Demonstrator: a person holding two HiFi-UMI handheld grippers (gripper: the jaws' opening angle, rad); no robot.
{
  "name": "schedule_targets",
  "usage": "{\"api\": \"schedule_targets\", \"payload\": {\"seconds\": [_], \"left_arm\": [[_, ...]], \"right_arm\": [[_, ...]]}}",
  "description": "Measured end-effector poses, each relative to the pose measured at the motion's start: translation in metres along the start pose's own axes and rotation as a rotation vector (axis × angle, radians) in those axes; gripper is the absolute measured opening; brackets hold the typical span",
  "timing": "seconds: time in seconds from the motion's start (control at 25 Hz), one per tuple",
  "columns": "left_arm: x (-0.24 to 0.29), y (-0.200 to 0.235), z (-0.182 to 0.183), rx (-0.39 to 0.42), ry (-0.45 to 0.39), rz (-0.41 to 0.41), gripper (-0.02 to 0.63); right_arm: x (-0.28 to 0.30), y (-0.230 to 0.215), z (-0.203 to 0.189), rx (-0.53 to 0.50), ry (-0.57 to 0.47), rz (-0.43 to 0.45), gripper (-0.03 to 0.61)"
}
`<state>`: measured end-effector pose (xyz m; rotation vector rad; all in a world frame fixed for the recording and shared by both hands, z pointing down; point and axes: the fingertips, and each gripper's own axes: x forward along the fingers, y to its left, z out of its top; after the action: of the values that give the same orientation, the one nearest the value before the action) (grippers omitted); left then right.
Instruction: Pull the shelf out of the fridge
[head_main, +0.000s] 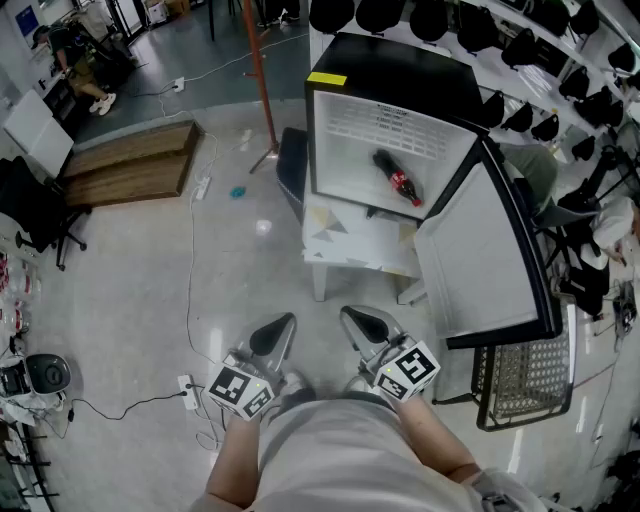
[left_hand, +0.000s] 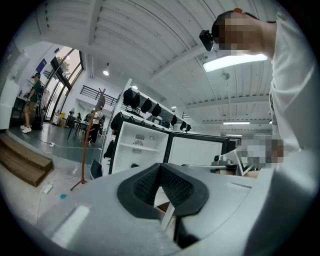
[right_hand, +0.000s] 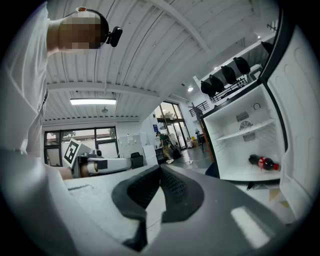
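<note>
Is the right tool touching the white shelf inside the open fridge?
Apart. In the head view the right tool sits near the person's body, with grey floor between it and the white shelf.

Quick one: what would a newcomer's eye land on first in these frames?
The small fridge stands wide open on a white table ahead, its door swung to the right. A dark bottle with a red label lies on its side inside, under the white shelf. Close to the person's body, the left claw and right claw are both shut and empty, well short of the fridge.
</note>
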<state>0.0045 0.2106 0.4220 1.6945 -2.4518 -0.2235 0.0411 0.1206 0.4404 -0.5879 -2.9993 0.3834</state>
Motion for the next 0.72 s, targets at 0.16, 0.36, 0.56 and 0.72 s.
{"api": "schedule_targets", "payload": {"seconds": [0.16, 0.36, 0.56, 0.72], "left_arm": [[-0.021, 0.022, -0.007, 0.017, 0.031, 0.007, 0.008], [-0.034, 0.049, -0.005, 0.007, 0.021, -0.013, 0.008], [-0.047, 0.079, -0.005, -0.023, 0.005, -0.035, 0.008], [-0.053, 0.101, -0.01, -0.058, 0.008, -0.059, 0.008]], "right_arm": [[0.018, 0.013, -0.006, 0.011, 0.011, -0.027, 0.003], [0.045, 0.034, -0.013, -0.015, 0.048, -0.032, 0.003], [0.071, 0.039, -0.02, 0.037, 0.059, -0.062, 0.003], [0.086, 0.044, -0.03, 0.035, 0.086, -0.103, 0.003]]}}
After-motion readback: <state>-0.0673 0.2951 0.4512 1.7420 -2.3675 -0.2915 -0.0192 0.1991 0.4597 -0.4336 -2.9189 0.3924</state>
